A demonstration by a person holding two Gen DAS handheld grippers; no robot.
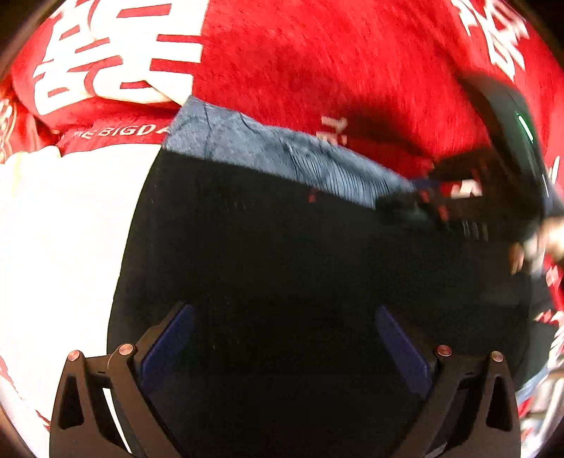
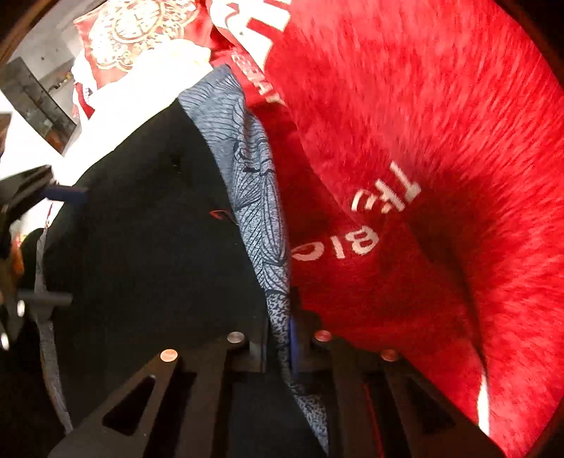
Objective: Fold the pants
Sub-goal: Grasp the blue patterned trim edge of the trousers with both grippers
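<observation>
Black pants (image 1: 282, 253) with a blue-grey patterned band (image 1: 282, 155) along one edge lie on a red blanket. My left gripper (image 1: 283, 334) is open, its blue pads spread wide just above the black cloth, holding nothing. My right gripper (image 2: 280, 345) is shut on the pants, pinching the patterned band (image 2: 253, 197) between its pads. In the left wrist view the right gripper (image 1: 423, 200) shows blurred at the band's right end. In the right wrist view the left gripper (image 2: 46, 243) shows open at the left edge over the black cloth (image 2: 148, 229).
A red fleece blanket (image 1: 317, 70) with white lettering lies under and beyond the pants, also in the right wrist view (image 2: 423, 141). White bedding (image 1: 63, 229) lies to the left. A red and gold cushion (image 2: 134, 31) sits at the back.
</observation>
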